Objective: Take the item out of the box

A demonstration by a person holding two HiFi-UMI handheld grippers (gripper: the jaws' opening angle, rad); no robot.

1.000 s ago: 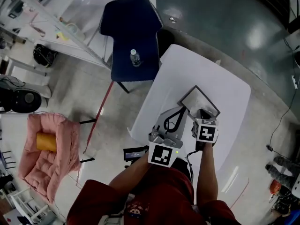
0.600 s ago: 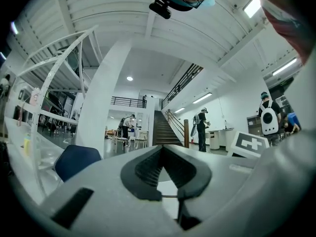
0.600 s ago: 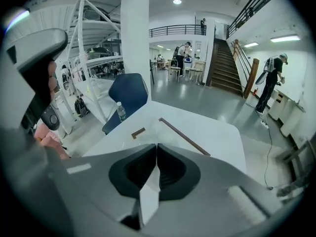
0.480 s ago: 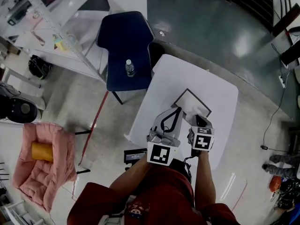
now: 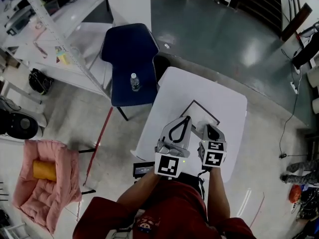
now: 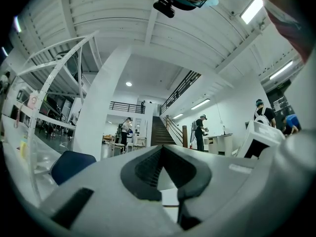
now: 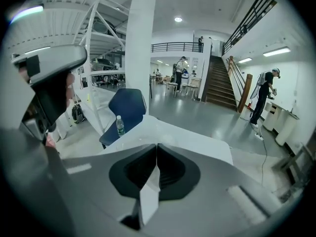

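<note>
**Head view.** A white bench (image 5: 224, 103) is seen from above. A flat, dark-rimmed box (image 5: 204, 108) lies on it. Both hand-held grippers are held side by side over the near part of the bench, on the near side of the box.

**Right hand-held gripper** (image 5: 208, 129). In the right gripper view the jaws are seen together, clamped on the item (image 7: 147, 194), a thin white sheet-like piece. The item is pinched at the jaw tips and hangs back between the dark pads (image 7: 175, 174) toward the camera. The bench top is seen beyond the tips. In the head view the item is too small to be made out, so it cannot be told whether it is clear of the box.

**Left hand-held gripper** (image 5: 187, 117). In the left gripper view the jaws are seen together at the tips, pointed out across the hall. A strip of white surface is seen through the opening behind the tips.

**Surroundings.** A blue chair (image 5: 130, 63) stands just beyond the far left corner of the bench, with a bottle (image 5: 133, 81) upright on its seat. A pink cushion (image 5: 50, 183) carrying a yellow roll (image 5: 44, 169) is seen well apart, on the floor at the left.
</note>
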